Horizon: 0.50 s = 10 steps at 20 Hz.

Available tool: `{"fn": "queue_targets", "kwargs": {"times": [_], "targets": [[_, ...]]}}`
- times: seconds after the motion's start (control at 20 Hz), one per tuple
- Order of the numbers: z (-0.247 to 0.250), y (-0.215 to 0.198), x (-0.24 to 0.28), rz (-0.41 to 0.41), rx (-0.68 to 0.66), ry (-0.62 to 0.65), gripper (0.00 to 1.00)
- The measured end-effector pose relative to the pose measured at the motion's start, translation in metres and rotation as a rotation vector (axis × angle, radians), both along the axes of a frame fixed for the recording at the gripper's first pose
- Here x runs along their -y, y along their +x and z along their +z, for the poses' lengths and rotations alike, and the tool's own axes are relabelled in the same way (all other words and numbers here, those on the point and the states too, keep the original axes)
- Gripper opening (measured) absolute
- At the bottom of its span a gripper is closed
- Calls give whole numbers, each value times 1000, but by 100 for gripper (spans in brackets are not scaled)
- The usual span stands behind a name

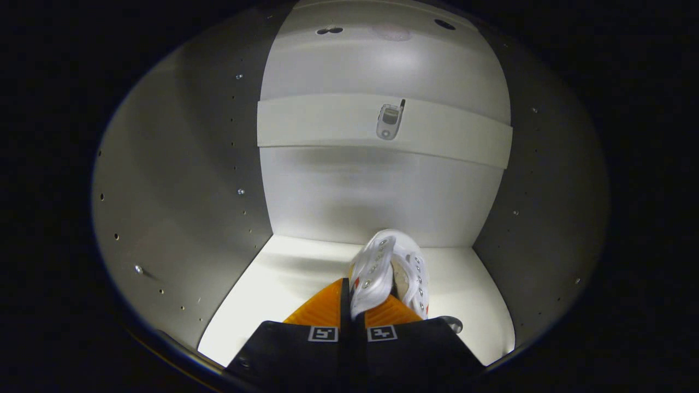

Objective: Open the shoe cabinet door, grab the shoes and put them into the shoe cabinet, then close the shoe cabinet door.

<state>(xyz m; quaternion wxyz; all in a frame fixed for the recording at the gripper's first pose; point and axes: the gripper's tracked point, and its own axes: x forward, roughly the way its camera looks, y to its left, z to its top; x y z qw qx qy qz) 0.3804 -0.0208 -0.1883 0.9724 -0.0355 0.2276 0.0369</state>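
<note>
I am looking into the shoe cabinet, a pale box with side walls, a back wall and a light floor. A white lace-up shoe with metal eyelets hangs just ahead of my fingers, toe pointing toward the back wall, above the cabinet floor. My gripper is shut on the shoe, both fingers pressed on the upper edge near its opening. The heel part of the shoe is hidden behind the fingers.
A shelf board crosses the cabinet higher up, with a small flip phone lying on it. Rows of peg holes run down both side walls. Floor room lies left of the shoe.
</note>
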Motion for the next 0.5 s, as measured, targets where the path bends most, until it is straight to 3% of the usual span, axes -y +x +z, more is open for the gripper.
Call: {"fn": "queue_targets", "kwargs": {"times": [0.5], "targets": [[-7,-17,1,6,-76,-32,9]]}}
